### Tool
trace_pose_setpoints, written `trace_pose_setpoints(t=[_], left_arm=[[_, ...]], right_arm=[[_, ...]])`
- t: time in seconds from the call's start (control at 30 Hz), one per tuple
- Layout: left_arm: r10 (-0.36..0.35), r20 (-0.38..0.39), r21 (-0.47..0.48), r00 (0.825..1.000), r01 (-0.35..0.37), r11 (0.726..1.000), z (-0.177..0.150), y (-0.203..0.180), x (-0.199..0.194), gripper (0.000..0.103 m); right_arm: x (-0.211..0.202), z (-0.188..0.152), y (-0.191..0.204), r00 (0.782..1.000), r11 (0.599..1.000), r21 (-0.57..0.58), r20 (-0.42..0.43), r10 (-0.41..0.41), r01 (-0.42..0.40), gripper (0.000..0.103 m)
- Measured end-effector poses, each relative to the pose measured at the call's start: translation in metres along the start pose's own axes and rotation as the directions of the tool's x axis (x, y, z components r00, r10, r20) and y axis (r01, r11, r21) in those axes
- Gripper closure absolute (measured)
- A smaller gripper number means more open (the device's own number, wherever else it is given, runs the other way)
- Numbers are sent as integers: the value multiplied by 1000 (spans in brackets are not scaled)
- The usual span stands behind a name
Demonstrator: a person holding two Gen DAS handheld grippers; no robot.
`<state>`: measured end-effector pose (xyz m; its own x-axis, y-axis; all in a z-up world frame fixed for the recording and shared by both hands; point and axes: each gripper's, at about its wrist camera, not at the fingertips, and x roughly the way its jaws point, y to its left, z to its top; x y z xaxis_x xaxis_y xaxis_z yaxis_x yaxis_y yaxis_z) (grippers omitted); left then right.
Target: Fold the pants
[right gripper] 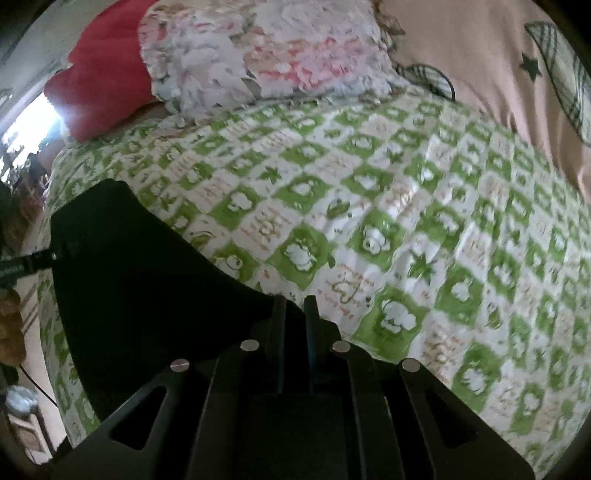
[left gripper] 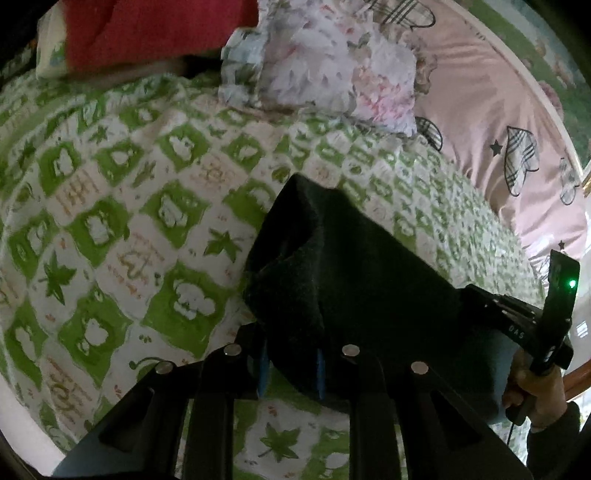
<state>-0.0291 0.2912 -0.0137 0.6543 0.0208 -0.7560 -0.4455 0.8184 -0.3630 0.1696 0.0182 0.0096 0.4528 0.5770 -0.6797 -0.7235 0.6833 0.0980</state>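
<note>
- The left gripper (left gripper: 291, 373) is nearly closed, its blue pads pinching an edge of the black pants (left gripper: 343, 266); the cloth bunches up and away from it toward 12 o'clock in the left wrist view.
- The right gripper (right gripper: 295, 314) is squeezed almost fully together on another edge of the pants (right gripper: 140, 273), which spread from its fingers toward 9 o'clock in the right wrist view.
- The pants are thus held at two points, one per gripper, and appear lifted slightly off the green-and-white bedspread (left gripper: 122, 206) of the bed.
- Progress looks early: both grips are made, but no neat fold is visible; the cloth is rumpled, not flat. Carrying the held edge over, laying it down and smoothing probably remain.
- Open room: a broad bare stretch of bedspread lies from 12 to 3 o'clock of the right gripper and from 9 to 12 o'clock of the left.
- Limits: a floral pillow (left gripper: 325, 62) and a red cloth (left gripper: 147, 29) sit at the far side near 12 o'clock, and a pink sheet (left gripper: 491, 110) borders the spread at 1 to 2 o'clock.
- The person's hand (left gripper: 535, 387) holds the other tool at 4 o'clock in the left wrist view, near the bed's edge.
</note>
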Motion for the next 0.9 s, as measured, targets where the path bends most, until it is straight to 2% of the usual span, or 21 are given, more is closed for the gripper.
trace_pose_setpoints(t=[0.07, 0.13, 0.17, 0.23, 0.33, 0.4, 0.6, 0.73, 0.9], left_arm=[[15, -6, 12, 1000, -15, 1000, -2, 1, 0, 74], [39, -7, 8, 999, -39, 999, -2, 4, -6, 65], [46, -1, 3, 999, -46, 999, -2, 5, -10, 61], [48, 21, -11, 999, -48, 999, -1, 8, -23, 59], [54, 63, -14, 997, -53, 998, 1, 6, -43, 59], [50, 89, 3, 995, -50, 999, 2, 1, -55, 55], [4, 134, 78, 991, -15, 997, 7, -33, -79, 49], [-37, 119, 126, 992, 22, 992, 6, -62, -75, 48], [-100, 63, 188, 993, 87, 978, -3, -106, -61, 45]], right_arm=[[2, 0, -3, 1000, 1000, 25, -14, 8, -8, 87], [-3, -1, -3, 1000, 999, 35, -9, -15, 15, 71], [-8, -1, -3, 1000, 999, 43, -3, -18, 18, 67], [-25, -5, -6, 999, 998, 69, 33, -9, 7, 56], [-48, -10, -10, 997, 995, 96, 81, -7, -1, 54], [-66, -17, -14, 994, 992, 122, 105, -11, -2, 54], [-102, -48, -28, 992, 977, 211, 125, -13, -13, 52], [-122, -74, -40, 989, 961, 277, 145, -34, -8, 49], [-149, -109, -53, 984, 937, 348, 163, -70, 9, 48]])
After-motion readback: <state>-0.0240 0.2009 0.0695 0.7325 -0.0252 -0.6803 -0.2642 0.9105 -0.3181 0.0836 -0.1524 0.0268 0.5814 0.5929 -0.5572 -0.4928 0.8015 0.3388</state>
